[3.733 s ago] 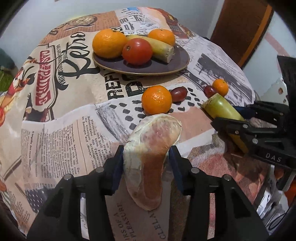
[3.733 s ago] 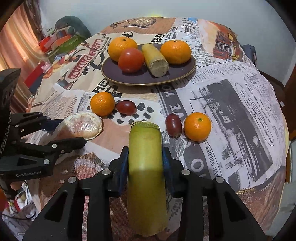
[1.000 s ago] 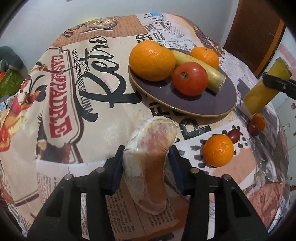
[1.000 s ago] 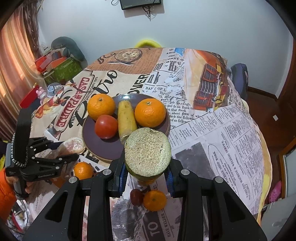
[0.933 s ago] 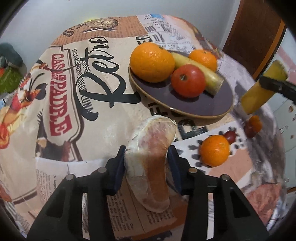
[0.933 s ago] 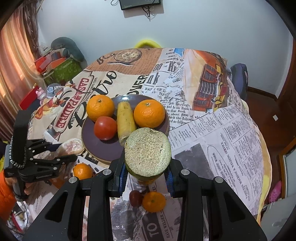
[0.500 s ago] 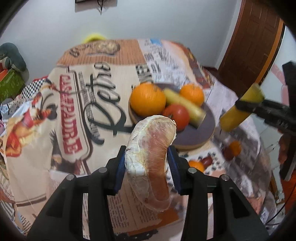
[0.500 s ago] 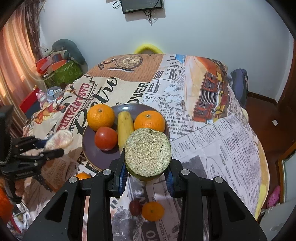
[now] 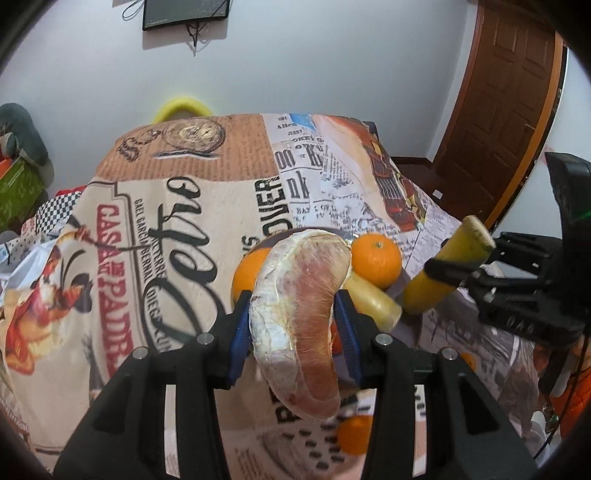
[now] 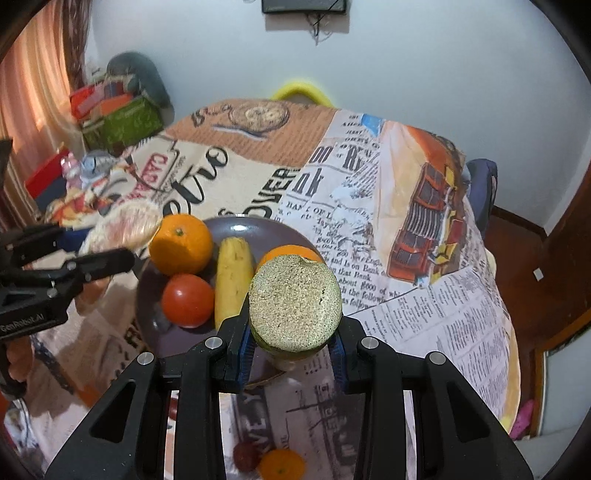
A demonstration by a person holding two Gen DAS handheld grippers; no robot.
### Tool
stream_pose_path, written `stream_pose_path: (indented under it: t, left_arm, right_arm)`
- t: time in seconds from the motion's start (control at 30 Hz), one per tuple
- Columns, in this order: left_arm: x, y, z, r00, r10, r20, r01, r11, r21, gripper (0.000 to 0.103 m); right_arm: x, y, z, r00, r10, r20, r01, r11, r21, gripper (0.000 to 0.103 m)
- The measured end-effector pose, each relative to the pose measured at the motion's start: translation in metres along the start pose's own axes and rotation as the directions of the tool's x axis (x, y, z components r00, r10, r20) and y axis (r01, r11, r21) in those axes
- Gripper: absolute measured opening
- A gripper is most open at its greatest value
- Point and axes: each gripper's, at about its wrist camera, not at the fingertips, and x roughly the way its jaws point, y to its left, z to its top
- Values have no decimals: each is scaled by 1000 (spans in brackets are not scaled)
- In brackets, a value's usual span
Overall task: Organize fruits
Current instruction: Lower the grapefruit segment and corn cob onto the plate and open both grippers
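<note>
Both grippers have risen above the table. Left gripper [image 9: 293, 325] stays clamped on the pomelo segment [image 9: 303, 317]; right gripper [image 10: 293, 332] stays clamped on the banana piece [image 10: 294, 308], over the plate [image 10: 147, 295] near edge.

A home: printed tablecloth [image 10: 369, 206], wooden door [image 9: 506, 110], wall-mounted screen [image 9: 184, 13].

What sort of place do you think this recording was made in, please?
Most likely a room in a home: a table under a printed retro newspaper tablecloth, a wooden door, a small screen on the wall, and household clutter beside a curtain.
</note>
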Motion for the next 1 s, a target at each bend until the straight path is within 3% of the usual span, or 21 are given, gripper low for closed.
stream_pose_path:
  t: [0.57,0.73,1.0]
  left_arm:
    - [36,-14,8,997,77,4,-77,995,67,44]
    - [34,-12,10,998,59,-5,-59,998,36,48]
    - [16,-17,10,999,52,-1,-52,998,30,48]
  right_arm:
    - [25,6,13,996,86,6,-86,996,21,34]
    - [16,5,7,996,89,17,-89,996,31,45]
    - [-8,-2,-3,996,78,50,-81,995,62,46]
